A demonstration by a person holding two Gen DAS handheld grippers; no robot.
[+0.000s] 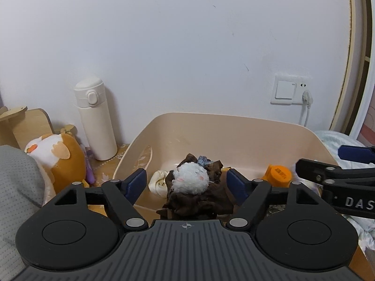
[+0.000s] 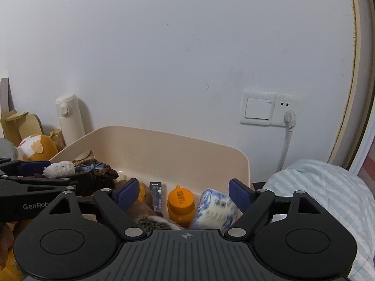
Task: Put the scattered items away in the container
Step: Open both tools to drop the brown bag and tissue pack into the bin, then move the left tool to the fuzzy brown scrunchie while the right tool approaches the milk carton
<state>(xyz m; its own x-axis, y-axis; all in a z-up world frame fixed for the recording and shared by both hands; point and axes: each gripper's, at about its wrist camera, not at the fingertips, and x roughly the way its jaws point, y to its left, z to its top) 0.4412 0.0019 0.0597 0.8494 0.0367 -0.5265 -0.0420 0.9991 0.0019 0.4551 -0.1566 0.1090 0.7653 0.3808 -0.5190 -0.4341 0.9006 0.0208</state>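
A beige tub [image 1: 211, 126] stands against the wall. My left gripper [image 1: 186, 183] is open over its near edge. A brown cloth [image 1: 199, 201] topped by a white fluffy ball [image 1: 191, 180] sits between the blue pads, touching neither. A cream cloth [image 1: 158, 182] lies beside it. My right gripper [image 2: 183, 194] is open too, over the tub's [image 2: 164, 135] right half. An orange bottle [image 2: 180, 203], a blue-and-white packet [image 2: 215, 208] and a dark stick pack [image 2: 156, 196] lie below it in the tub. The pads touch none of them.
Left of the tub stand a white flask [image 1: 96, 121], an orange-and-white plush toy [image 1: 56, 157] and a wooden stand [image 1: 23, 121]. Grey fabric [image 1: 16, 187] fills the near left. A wall socket with a plugged cable [image 1: 293, 89] is behind the tub. Striped bedding [image 2: 323, 187] lies to the right.
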